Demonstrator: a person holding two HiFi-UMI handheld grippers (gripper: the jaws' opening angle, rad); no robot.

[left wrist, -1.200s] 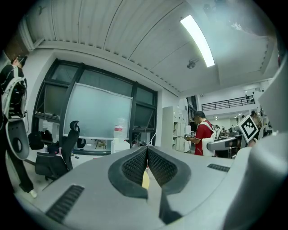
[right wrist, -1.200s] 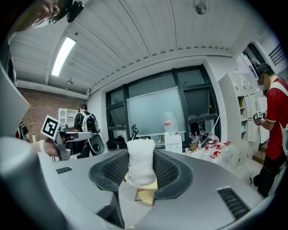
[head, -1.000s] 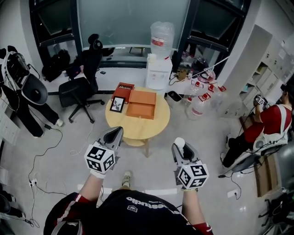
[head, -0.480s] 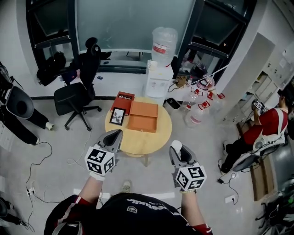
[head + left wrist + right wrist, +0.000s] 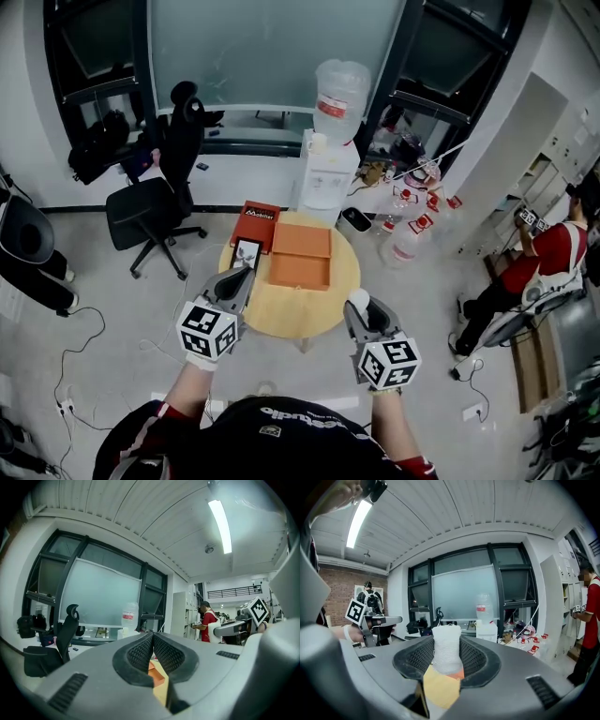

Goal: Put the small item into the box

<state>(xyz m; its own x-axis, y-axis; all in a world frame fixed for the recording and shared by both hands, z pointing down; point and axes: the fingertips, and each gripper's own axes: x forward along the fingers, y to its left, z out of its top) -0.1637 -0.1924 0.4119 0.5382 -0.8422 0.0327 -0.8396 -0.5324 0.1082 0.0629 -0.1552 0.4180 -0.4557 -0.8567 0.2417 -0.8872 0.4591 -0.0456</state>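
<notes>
Where the right claw [image 5: 446, 660] ends, its two black, ribbed rubber pads [image 5: 415, 657] pinch a small white cylinder [image 5: 446, 648] with a fine, gauze-like weave. The cylinder stands upright between them and rises above their rims. In the head view it shows as a rounded white knob at that claw's front tip, by the near right rim of the bench. The left claw [image 5: 153, 641] is pressed together. Its curved, cross-hatched pads [image 5: 138, 653] meet at the tip with nothing between them. A thin wedge of gap behind the tip shows slivers of orange and pale wood. Each claw has a smooth grey plastic shell and carries a white cube [image 5: 206, 330] printed with black square markers.

Just ahead of both claws stands the round bench [image 5: 323, 314] of light, matt wood. On its middle lies the orange box [image 5: 300, 255], flat and rectangular, in two parts that touch, one behind the other. To the box's left, near the left claw, a small black-framed picture [image 5: 246, 253] lies flat. Behind the picture is a dark red rectangular carton [image 5: 256, 214].

Beyond the bench stands a white water dispenser [image 5: 326, 178] topped by a clear, rounded plastic bottle [image 5: 341, 89]. To its left is a black swivel office chair [image 5: 155, 202] on a pale speckled floor. A person in a red top [image 5: 555, 255] sits far to the right.
</notes>
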